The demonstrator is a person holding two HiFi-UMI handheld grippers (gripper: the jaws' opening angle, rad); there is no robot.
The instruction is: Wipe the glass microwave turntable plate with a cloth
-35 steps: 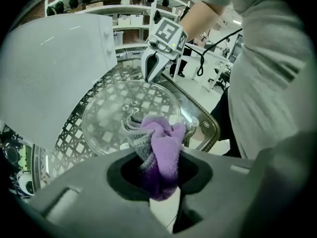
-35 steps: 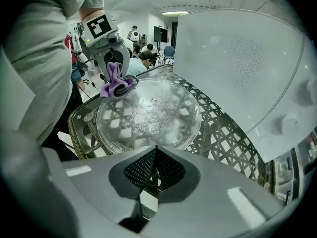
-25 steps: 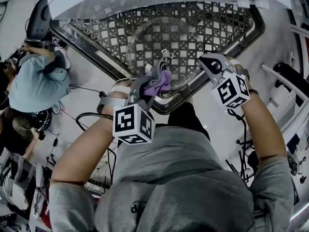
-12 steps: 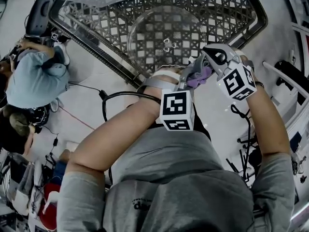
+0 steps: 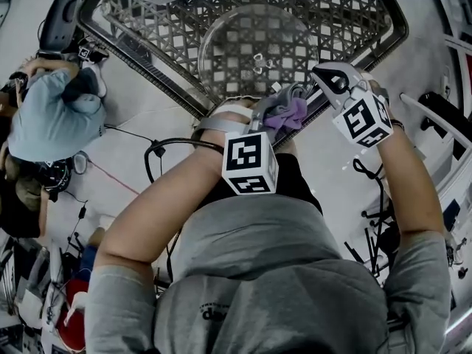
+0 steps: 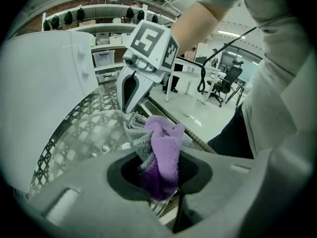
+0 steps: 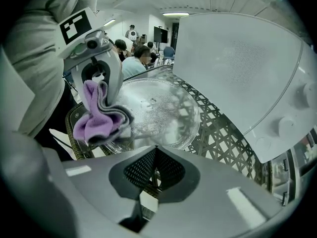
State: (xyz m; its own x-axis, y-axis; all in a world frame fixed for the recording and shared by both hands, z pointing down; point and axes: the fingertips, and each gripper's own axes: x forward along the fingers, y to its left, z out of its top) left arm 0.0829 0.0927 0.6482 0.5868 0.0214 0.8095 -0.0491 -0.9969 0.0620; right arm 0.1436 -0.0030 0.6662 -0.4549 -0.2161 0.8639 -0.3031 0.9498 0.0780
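Cloth (image 6: 166, 138) in left tongs (image 6: 157, 175), right tongs (image 7: 155, 150) gripping plate (image 7: 158, 113) rim

no legible text, marker cubes unlettered

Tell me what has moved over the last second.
The left gripper, shut on the purple cloth, swung right along the near rim of the glass plate toward the right gripper, then eased slightly back left. The right gripper stayed at that rim, and the plate stayed on the lattice table.
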